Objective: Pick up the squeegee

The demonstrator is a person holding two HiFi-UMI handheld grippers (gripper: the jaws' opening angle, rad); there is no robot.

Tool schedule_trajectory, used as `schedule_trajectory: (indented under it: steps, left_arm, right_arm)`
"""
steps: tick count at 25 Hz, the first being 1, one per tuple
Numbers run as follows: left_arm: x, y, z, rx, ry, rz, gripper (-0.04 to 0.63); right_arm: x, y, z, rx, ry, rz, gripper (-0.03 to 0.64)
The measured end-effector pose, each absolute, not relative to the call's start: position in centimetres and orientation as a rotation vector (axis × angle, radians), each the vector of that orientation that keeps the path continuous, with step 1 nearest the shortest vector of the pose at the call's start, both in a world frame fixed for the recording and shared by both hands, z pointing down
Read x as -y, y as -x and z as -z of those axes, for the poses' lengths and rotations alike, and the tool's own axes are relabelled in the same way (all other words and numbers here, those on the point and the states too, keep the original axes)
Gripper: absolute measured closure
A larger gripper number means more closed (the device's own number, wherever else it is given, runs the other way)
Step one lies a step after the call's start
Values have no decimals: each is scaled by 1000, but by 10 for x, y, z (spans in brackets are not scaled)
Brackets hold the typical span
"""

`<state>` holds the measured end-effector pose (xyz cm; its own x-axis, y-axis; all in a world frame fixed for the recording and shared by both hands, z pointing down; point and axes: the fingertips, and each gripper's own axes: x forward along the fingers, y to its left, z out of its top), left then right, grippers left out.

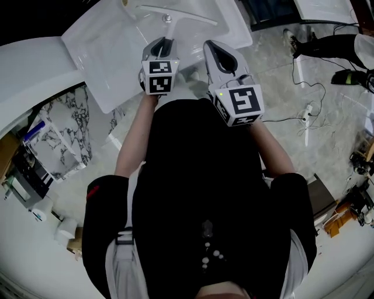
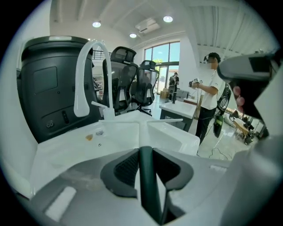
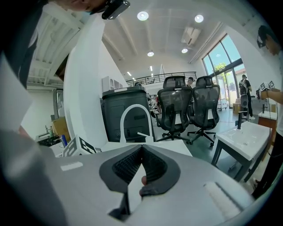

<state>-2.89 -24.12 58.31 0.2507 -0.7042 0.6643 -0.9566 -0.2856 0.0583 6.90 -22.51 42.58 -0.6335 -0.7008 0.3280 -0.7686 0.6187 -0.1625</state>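
Pinched in the left gripper [image 1: 165,42]: the squeegee [image 1: 193,18], with the fingers [image 2: 126,167] closed on its dark green handle from both sides. Held out over the white sink surface [image 1: 99,52], handle pointing back toward the wearer and white blade crosswise at the far end. Seemingly clear of the basin rather than resting in it (hard to judge from so steep an angle).

Just right of it and slightly nearer, the right gripper [image 1: 210,45], its fingers [image 3: 128,165] pressed together at the tips with nothing between them. Both grippers side by side and apart, raised in front of a person in a black top with bare forearms.

Beyond the basin, a white arched faucet [image 2: 88,75]. Behind that, a large dark unit [image 2: 44,88] and two black mesh office chairs [image 2: 146,81]. Far right in the left gripper view, another person [image 2: 212,97] standing by a second white surface [image 2: 177,106]. To the right in the head view, pale floor [image 1: 280,58] with loose cables [image 1: 310,111] trailing across it.
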Motion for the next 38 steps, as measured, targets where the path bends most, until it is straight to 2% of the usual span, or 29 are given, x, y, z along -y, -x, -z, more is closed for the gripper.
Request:
schedule_trajectory:
  steps: [20, 30, 38]
  left_arm:
    - [230, 8, -428, 1717, -2353, -534, 489]
    - [220, 28, -351, 1891, -2412, -382, 489]
    - [202, 56, -331, 2047, -2333, -340, 489]
  right_arm:
    - [226, -97, -382, 2686, -1311, -354, 614]
    - [227, -81, -349, 2786, -1282, -295, 615]
    - [220, -58, -333, 2857, -1165, -253, 615]
